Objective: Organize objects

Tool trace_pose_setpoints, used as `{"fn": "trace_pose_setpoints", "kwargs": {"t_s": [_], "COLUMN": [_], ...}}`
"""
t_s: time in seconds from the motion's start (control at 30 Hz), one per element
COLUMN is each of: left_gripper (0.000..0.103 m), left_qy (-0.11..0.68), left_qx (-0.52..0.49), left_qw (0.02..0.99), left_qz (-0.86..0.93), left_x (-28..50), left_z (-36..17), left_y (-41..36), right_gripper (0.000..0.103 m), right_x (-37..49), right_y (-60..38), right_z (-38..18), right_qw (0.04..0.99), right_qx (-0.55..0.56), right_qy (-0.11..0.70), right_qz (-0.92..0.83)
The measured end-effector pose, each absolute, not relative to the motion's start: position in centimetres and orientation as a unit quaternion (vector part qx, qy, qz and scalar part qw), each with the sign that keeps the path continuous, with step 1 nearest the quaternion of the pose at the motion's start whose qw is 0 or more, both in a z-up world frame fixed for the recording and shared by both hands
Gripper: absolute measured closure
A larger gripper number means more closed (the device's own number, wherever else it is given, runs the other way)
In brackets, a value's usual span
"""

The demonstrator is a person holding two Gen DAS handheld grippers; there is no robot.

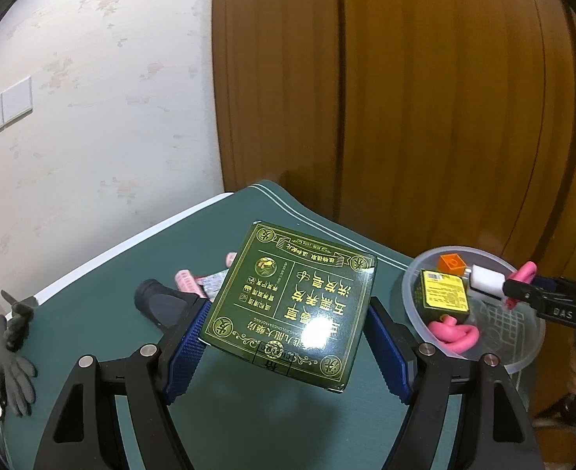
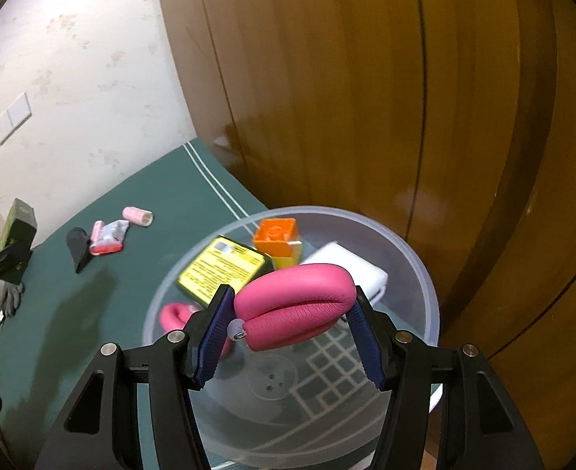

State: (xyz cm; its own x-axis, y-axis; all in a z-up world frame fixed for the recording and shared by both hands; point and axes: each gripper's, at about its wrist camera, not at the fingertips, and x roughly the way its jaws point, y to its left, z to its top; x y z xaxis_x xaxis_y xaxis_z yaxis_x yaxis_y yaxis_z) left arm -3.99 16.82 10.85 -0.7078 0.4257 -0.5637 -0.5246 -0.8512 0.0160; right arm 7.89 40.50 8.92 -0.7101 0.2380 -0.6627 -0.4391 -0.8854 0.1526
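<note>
1. Right gripper [image 2: 290,327] clamps the pink pouch [image 2: 296,305] above the clear bowl [image 2: 425,270], which already holds a yellow-labelled box [image 2: 221,266], an orange block [image 2: 276,235] and a white item [image 2: 346,262]
2. Left gripper [image 1: 288,337] pinches the green box [image 1: 292,301] over the teal table [image 1: 104,286], left of the bowl
3. Mid-sort, I judge: next, spread the right fingers to drop the pouch in, then carry the green box across

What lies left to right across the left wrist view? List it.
Gloves → black handle → pink roller → green box held in the left gripper → clear bowl → right gripper over the bowl, holding a pink item.
</note>
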Motion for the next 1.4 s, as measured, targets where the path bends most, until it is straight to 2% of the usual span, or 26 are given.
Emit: {"fn": "trace_pose_setpoints", "kwargs": {"t_s": [0.43,0.63,1.4], "left_gripper": [0.023,0.023,0.023], "left_qy": [0.108,0.109,0.131], "left_qx": [-0.293,-0.301,-0.337], "left_qw": [0.288,0.302,0.386], "left_qz": [0.905,0.898,0.849], "left_x": [-2.0,-1.3,1.4], "left_z": [10.0,9.7,7.7], "left_y": [20.0,21.3,30.2], "right_gripper": [0.043,0.042,0.042], "right_x": [8.1,8.5,10.0], "right_y": [41.9,43.2,45.2], "right_z": [7.4,7.2,8.7], "right_qw": [0.185,0.173,0.195], "right_qx": [-0.342,-0.335,-0.284], "right_qy": [0.162,0.195,0.176], "right_qz": [0.907,0.905,0.922]}}
